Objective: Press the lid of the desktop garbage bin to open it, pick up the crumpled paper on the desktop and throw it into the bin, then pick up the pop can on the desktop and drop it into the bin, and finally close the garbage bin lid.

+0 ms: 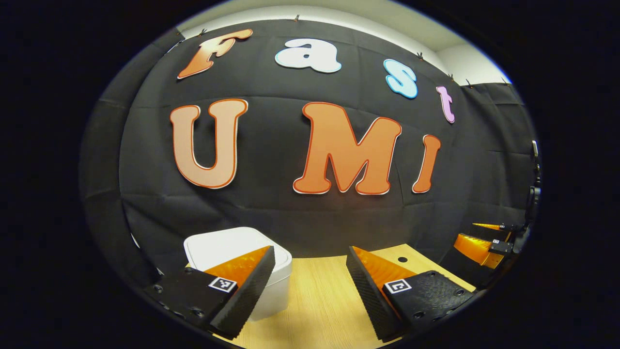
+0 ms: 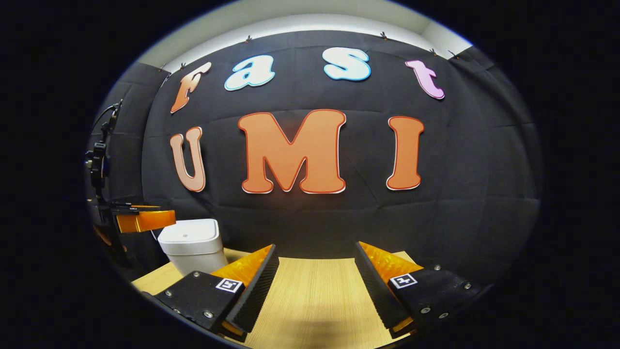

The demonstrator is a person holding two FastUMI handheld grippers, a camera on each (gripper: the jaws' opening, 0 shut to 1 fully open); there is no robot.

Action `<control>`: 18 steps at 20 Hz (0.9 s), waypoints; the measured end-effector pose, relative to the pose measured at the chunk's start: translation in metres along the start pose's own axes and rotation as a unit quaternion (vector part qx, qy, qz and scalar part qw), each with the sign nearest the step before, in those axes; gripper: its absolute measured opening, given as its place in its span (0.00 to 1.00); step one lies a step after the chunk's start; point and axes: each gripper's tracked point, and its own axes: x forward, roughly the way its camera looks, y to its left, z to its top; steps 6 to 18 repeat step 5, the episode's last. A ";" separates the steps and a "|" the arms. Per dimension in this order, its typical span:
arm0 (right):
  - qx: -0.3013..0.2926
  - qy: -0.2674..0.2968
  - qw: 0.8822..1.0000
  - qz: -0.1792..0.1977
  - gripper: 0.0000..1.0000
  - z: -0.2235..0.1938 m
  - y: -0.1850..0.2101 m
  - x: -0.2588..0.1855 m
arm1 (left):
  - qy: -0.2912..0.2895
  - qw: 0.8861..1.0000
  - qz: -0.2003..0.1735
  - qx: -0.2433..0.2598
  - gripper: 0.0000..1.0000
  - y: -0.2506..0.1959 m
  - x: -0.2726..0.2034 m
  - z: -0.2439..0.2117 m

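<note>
Left gripper view is looking along the left gripper (image 1: 310,278), whose two fingers are standing wide apart with nothing between them and nothing touching them. Its near finger (image 1: 244,286) is overlapping the white garbage bin (image 1: 227,245) in the picture, but whether it is hovering above the bin or merely in front of it cannot be told. The bin is sitting on the wooden desktop (image 1: 319,295) close to the black cloth wall, and its lid (image 1: 220,242) is lying flat and closed — so the first step, pressing the lid to open it, is judged not yet done. The left gripper is being held nearest the bin, probably because it is the one meant to press the lid.

Right gripper view is showing the right gripper (image 2: 315,278) well to the side of the bin, over bare desktop (image 2: 315,300). Its fingers are also spread wide, gripping nothing and resting on nothing. From here the bin (image 2: 191,245) is appearing small, with the left gripper (image 2: 145,220) hanging just beside and slightly above its lid (image 2: 186,232). In the left gripper view the right gripper (image 1: 477,245) is likewise showing far from the bin, near the wall. It is likely waiting open so as to be ready for picking up — the task is at its very start.

Crumpled paper and pop can: neither can be made out near the bin in these frames.
</note>
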 end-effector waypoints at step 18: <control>-0.003 0.000 1.000 0.000 0.95 0.000 0.004 -0.005 | -0.006 1.000 0.002 -0.002 0.94 -0.002 -0.005 0.002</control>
